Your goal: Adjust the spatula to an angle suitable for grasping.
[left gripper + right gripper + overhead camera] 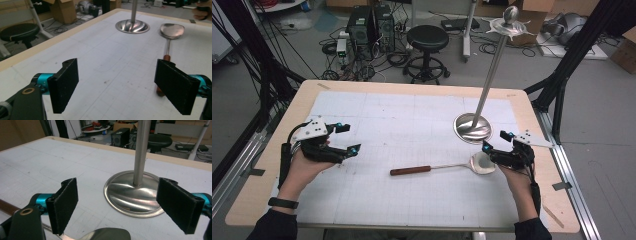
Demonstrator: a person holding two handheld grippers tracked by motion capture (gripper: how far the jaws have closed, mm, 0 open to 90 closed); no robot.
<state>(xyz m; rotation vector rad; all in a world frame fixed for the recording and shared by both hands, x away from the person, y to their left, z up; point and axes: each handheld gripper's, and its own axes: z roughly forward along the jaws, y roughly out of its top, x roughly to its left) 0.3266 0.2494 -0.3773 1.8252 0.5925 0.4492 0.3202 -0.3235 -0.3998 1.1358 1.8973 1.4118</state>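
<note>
Ladle lies flat on the desk, its steel bowl just under the right hand-held gripper and its brown wooden handle pointing toward the left side. That right hand-held gripper hovers with its jaws spread wide and nothing between them; in the right gripper view the ladle's bowl sits just below the jaws and the round base of a metal stand lies straight ahead. The left hand-held gripper is held above the desk's left part, well apart from the ladle, and its jaws are likewise spread wide and hold nothing; in the left gripper view the ladle and the stand lie farther off across the gridded white mat. The stand's thin pole rises from its base, which sits near the ladle's bowl. Beyond the desk a black stool stands on the floor near some dark computer cases.
</note>
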